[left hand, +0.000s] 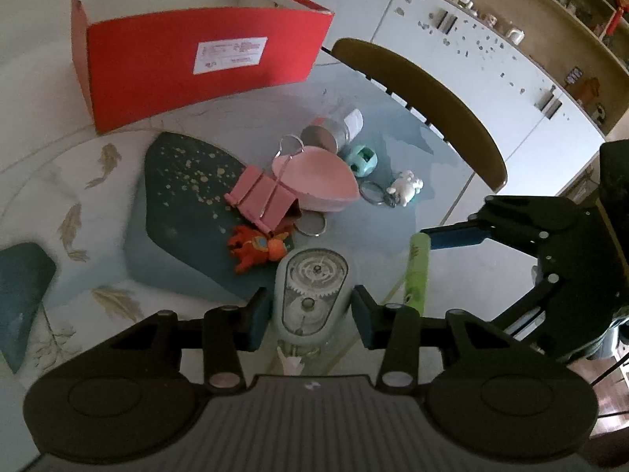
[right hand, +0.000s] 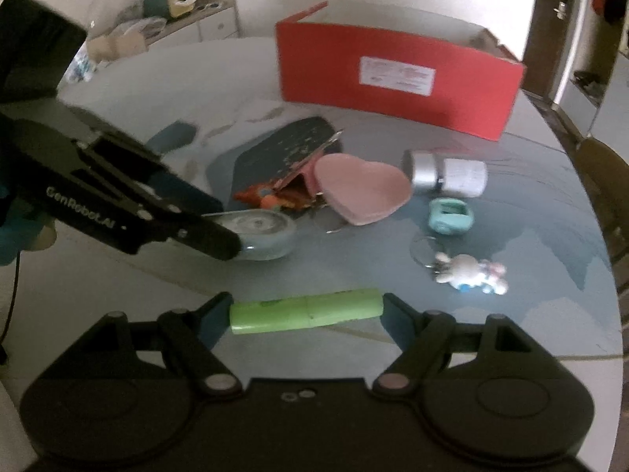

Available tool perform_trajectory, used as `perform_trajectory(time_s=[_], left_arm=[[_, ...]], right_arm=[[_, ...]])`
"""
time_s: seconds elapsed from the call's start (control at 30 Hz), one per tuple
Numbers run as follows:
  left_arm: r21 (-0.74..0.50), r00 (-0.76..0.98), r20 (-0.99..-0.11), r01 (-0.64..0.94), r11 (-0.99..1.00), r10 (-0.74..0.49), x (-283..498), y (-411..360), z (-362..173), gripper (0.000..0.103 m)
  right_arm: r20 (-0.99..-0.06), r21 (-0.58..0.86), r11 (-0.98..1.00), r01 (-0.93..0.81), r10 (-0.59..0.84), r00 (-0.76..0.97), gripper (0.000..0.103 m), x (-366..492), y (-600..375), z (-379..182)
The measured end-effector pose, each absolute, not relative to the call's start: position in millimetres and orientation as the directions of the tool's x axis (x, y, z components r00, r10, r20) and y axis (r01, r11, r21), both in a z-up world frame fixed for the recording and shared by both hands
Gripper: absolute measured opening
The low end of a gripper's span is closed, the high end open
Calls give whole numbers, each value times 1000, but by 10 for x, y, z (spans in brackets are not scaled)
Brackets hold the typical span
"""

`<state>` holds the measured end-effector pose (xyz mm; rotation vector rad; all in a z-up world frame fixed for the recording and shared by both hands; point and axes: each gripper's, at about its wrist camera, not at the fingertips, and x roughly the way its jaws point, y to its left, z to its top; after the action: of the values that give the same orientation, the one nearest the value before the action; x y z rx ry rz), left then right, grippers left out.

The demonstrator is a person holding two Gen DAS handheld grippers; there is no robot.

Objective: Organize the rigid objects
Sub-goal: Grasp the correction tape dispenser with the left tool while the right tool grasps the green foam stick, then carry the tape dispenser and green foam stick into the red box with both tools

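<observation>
Left wrist view: left gripper straddles pale oval gear-faced gadget, pads not visibly touching; centre before closing.

Right wrist view: right gripper pinches green plastic tube endwise between fingertips; lift level toward red cardboard box ahead.

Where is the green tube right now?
The green tube lies crosswise between the right gripper fingers, at the near table edge, beside the gear toy that the left gripper straddles.
</observation>
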<state>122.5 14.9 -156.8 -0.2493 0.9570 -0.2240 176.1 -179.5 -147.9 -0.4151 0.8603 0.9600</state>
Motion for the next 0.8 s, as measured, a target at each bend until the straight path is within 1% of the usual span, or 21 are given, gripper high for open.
perform_trajectory(time_s=[0.27,0.8], left_arm=[[-317,588,-761,35,948,-276,1178,232,-1411,41],[-326,668,-704,-3,945,-241,1306,432,-918,41]], right_arm=[[-771,81,568,-819,557,310,81,1795,-1872,-1278],[-739,62,601,-796,564,368,81,2088,-1704,-744]])
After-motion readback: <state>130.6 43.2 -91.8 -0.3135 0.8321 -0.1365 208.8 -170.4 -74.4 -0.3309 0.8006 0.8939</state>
